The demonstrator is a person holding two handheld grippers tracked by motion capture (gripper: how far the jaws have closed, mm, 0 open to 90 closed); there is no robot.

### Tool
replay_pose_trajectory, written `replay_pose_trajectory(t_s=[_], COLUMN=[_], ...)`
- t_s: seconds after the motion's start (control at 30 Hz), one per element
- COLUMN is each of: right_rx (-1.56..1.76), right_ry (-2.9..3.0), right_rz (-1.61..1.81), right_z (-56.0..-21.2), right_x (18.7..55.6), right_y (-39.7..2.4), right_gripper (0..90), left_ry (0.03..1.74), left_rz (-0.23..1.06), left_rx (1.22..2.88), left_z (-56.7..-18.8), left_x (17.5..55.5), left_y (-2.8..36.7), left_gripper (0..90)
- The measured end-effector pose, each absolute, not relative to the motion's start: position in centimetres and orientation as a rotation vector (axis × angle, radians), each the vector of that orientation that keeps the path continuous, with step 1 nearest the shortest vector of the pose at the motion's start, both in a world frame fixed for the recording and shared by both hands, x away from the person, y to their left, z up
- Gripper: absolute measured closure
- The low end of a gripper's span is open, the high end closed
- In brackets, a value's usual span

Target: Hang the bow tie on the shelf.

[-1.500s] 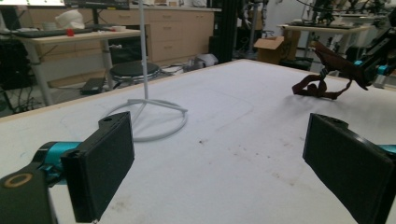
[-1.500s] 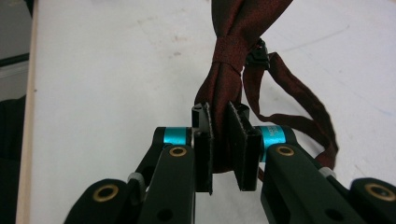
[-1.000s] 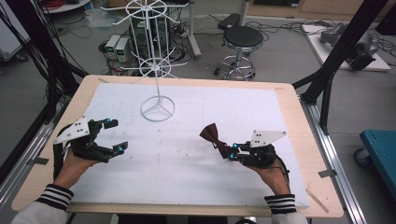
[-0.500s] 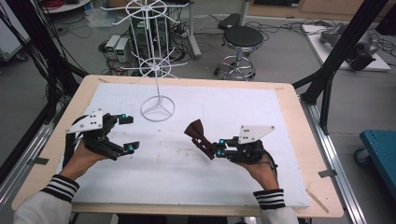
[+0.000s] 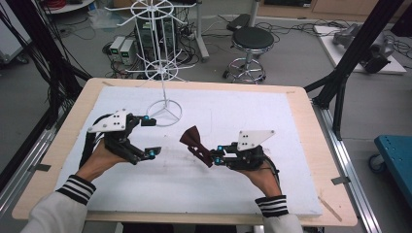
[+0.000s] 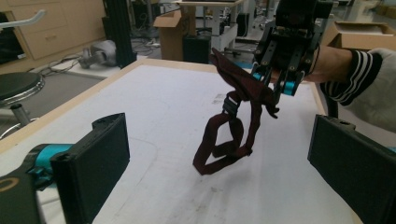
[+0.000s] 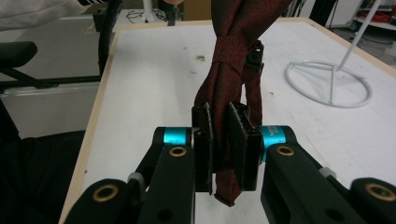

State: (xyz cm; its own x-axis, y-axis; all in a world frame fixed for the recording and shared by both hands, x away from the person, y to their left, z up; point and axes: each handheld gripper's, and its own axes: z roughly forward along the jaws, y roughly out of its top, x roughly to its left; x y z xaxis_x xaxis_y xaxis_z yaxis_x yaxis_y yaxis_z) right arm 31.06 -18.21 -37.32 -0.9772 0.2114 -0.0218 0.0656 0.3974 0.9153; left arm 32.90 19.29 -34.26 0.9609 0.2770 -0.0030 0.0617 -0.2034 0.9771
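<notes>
A dark red bow tie (image 5: pixel 193 138) with a strap and black clasp is held above the white table mat (image 5: pixel 272 121). My right gripper (image 5: pixel 214 157) is shut on one end of it, and the cloth is pinched between the pads (image 7: pixel 223 145). The bow tie (image 7: pixel 233 51) rises away from these jaws. In the left gripper view, the bow tie (image 6: pixel 243 88) hangs from the right gripper (image 6: pixel 285 51), with its strap loop (image 6: pixel 219 144) touching the mat. My left gripper (image 5: pixel 151 137) stands open just left of it, its jaws wide apart with nothing between them (image 6: pixel 219 182).
A white wire rack (image 5: pixel 163 73) stands at the back of the mat on a ring base (image 5: pixel 165 114), close behind the left gripper; the ring base (image 7: pixel 327 84) also appears to the right. The wooden table edge (image 5: pixel 311 145) frames the mat. A stool (image 5: pixel 250 43) stands beyond.
The right gripper carried the bow tie leftward toward the table's middle. The left gripper moved right toward it, staying open.
</notes>
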Motion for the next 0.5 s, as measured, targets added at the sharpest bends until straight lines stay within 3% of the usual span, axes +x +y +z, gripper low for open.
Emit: replay_pose_trajectory(t_s=[0.5], right_rx=[0.14], right_ry=[2.519], right_rz=[1.662], right_z=[-36.9], right_x=[31.1], right_y=[-15.7], right_gripper=[81.0], left_ry=[0.225], left_rz=[0.133], left_rx=[1.831], left_z=[-33.7], left_x=[33.1], left_y=[16.2], left_gripper=[6.4])
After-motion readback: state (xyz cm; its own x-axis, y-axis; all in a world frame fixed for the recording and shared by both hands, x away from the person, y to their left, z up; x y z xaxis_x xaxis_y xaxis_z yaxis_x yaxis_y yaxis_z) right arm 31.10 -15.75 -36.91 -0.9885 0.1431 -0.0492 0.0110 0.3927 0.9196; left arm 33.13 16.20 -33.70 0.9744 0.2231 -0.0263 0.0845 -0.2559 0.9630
